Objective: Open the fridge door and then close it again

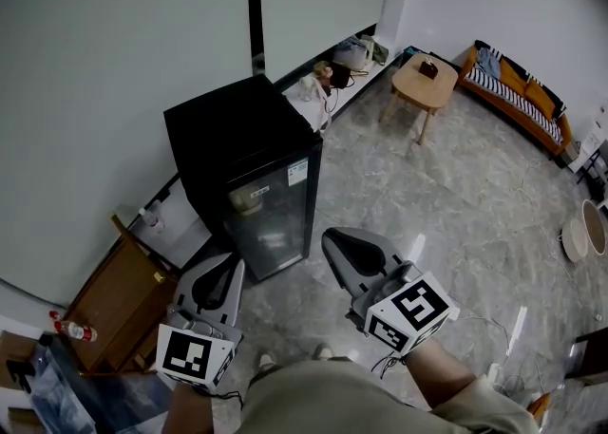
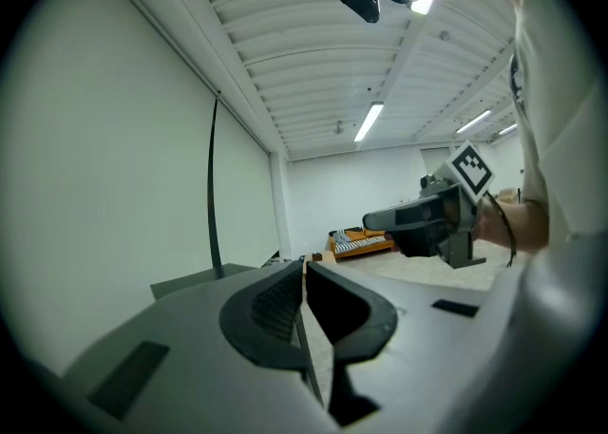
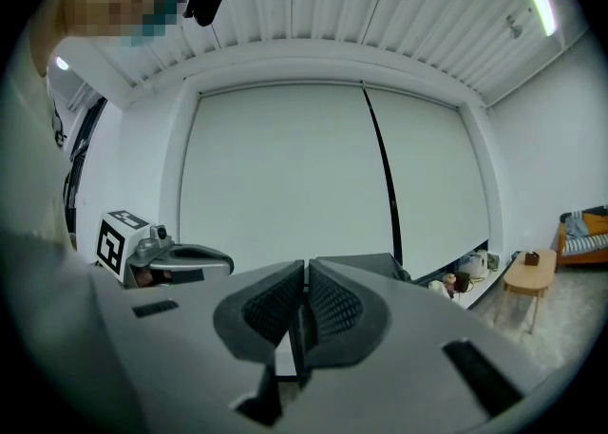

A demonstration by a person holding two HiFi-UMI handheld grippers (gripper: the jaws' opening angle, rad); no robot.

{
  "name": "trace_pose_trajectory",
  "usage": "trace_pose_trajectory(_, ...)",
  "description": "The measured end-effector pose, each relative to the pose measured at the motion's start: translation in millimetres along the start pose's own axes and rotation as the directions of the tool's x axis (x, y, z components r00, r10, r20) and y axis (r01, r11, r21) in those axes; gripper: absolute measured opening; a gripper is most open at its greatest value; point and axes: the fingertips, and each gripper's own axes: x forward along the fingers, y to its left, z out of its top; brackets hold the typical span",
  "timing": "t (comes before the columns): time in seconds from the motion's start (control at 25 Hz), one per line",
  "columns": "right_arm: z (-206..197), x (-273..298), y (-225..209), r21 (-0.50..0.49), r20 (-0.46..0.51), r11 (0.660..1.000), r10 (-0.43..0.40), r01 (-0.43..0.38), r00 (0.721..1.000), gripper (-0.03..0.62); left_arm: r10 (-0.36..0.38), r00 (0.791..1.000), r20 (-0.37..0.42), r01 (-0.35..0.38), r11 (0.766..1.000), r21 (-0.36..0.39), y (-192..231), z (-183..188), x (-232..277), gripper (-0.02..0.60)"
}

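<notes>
No word, number or brand can be read anywhere. The black glass-door fridge (image 1: 249, 152) carries a pale sticker (image 1: 297, 173) near the door's upper corner, its print too small to make out. The white cube (image 1: 195, 356) on the left gripper (image 1: 235, 263) and the matching cube (image 1: 410, 311) on the right gripper (image 1: 329, 238) bear only black-and-white square patterns, no letters. A clear bottle (image 1: 74, 330) at the lower left has a red label, illegible.

From the head, the small black glass-door fridge (image 1: 249, 176) is viewed steeply downward, from close by. The gripper views are aimed level, low over their own jaws, across the room. The orange striped sofa (image 1: 518, 95) is shared by all three views.
</notes>
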Motion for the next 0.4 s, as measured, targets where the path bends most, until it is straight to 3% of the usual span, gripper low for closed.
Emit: trace_pose_trajectory(0.4,-5,-12,-1,0.054,-0.002,0.998,0.040,-0.040,0.999,0.008,-0.005,1.000,-0.010,0.005,1.000,0.013,-17,1,2,0.015)
